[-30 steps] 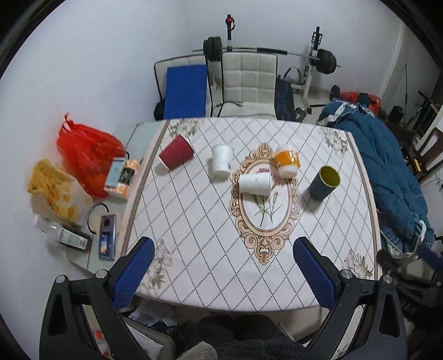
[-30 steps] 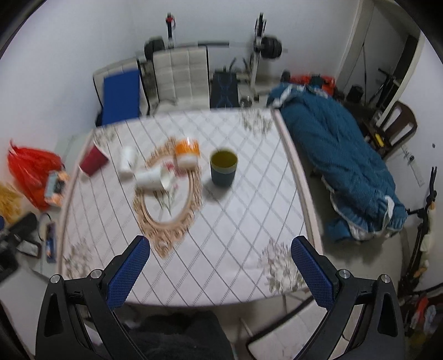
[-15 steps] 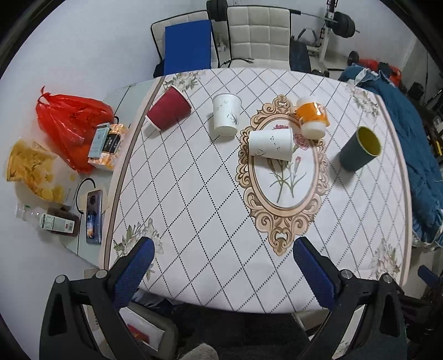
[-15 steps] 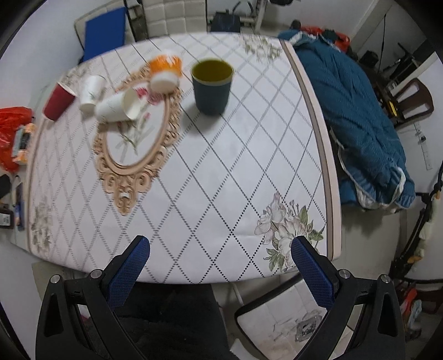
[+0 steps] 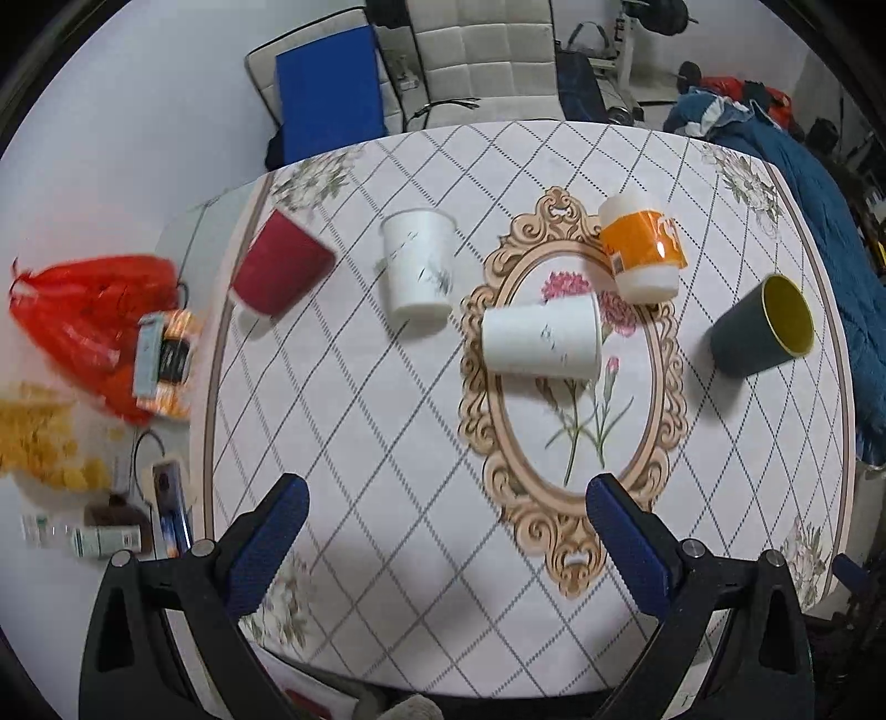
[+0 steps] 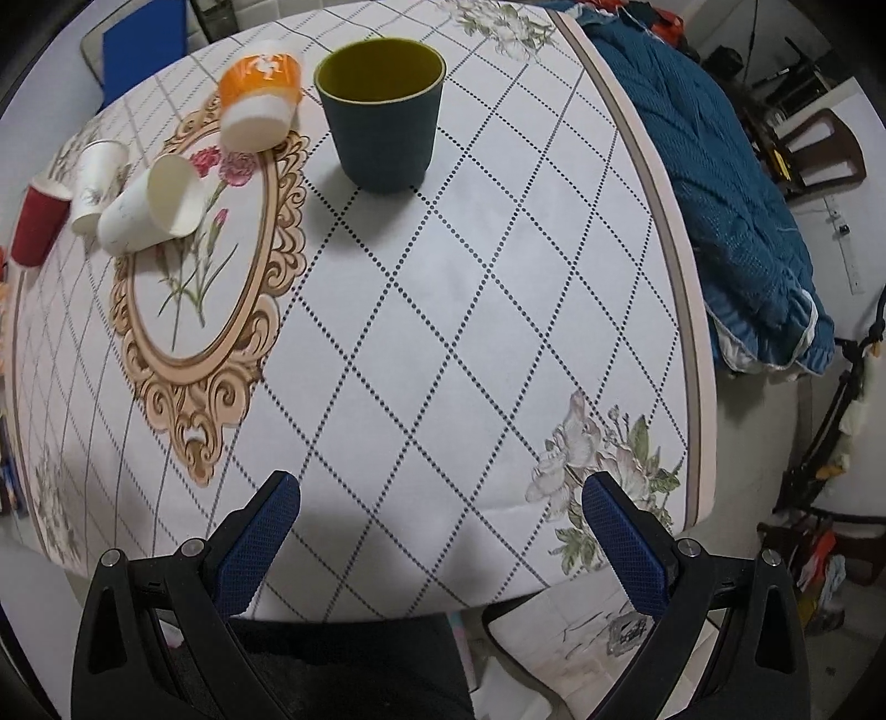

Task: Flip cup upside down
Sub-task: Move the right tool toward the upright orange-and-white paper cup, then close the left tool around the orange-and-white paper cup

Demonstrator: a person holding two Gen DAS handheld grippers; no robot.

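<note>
A dark blue cup with a yellow inside stands upright on the table; it also shows in the left wrist view. An orange-and-white cup stands upside down. One white paper cup lies on its side. Another white cup and a red cup stand further left. My left gripper and right gripper are open and empty above the table's near edge.
The table has a patterned cloth with an oval medallion. A blue quilt lies off the right edge. A red bag, snacks, a phone and bottles lie on the left. Chairs stand behind.
Both grippers have moved forward and down toward the table; the cups look larger and closer. No cup has moved. Both grippers stay open.
</note>
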